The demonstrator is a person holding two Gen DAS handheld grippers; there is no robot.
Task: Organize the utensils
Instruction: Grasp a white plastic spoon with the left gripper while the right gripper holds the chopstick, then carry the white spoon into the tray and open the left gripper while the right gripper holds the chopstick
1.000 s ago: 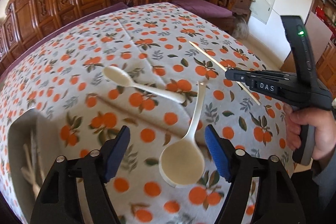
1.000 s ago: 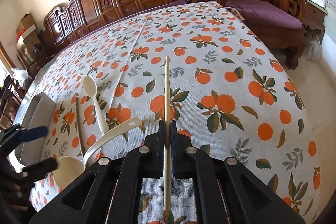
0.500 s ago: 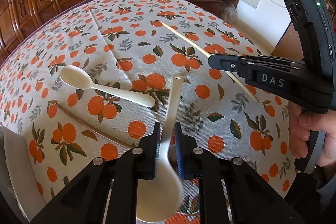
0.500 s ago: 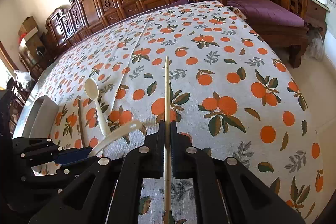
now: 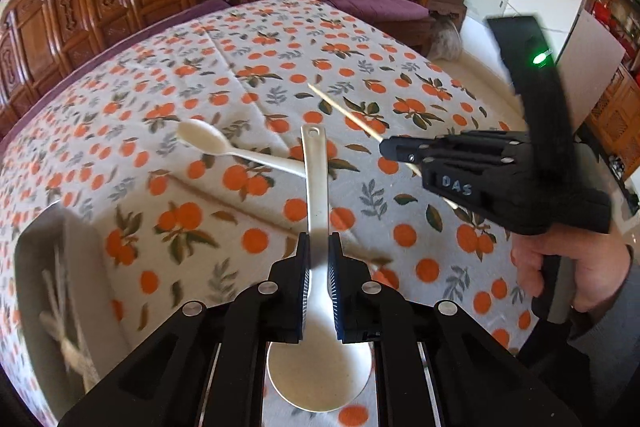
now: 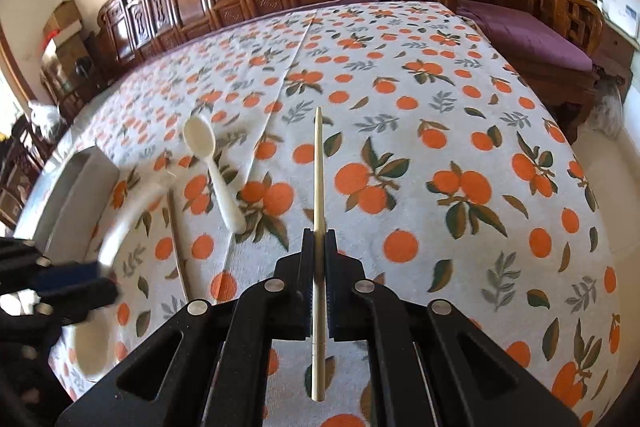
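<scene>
Left hand-held gripper (image 5: pixel 318 279): its two fingers are clamped on the neck of a large cream plastic ladle-shaped spoon (image 5: pixel 316 187). The bowl of this spoon lies below the fingers, toward the camera; the flat handle runs straight ahead along the gripper's own line. Right hand-held gripper (image 6: pixel 319 279): its fingers are pressed together on a slim pale wooden chopstick (image 6: pixel 318 187), whose long axis likewise runs forward along the fingers, tip outward.

Beyond both, on the orange-patterned cloth of the counter (image 6: pixel 460 131), lie a small cream plastic spoon (image 6: pixel 210 167) and a second chopstick (image 6: pixel 178 247), both untouched.

The pale rectangular tray (image 5: pixel 44 267), with light-coloured utensils in it, stands at the left edge of the left wrist view. It is nearer the left hand-held gripper. The likely next move is a leftward carry of the large spoon, judged from the layout.
</scene>
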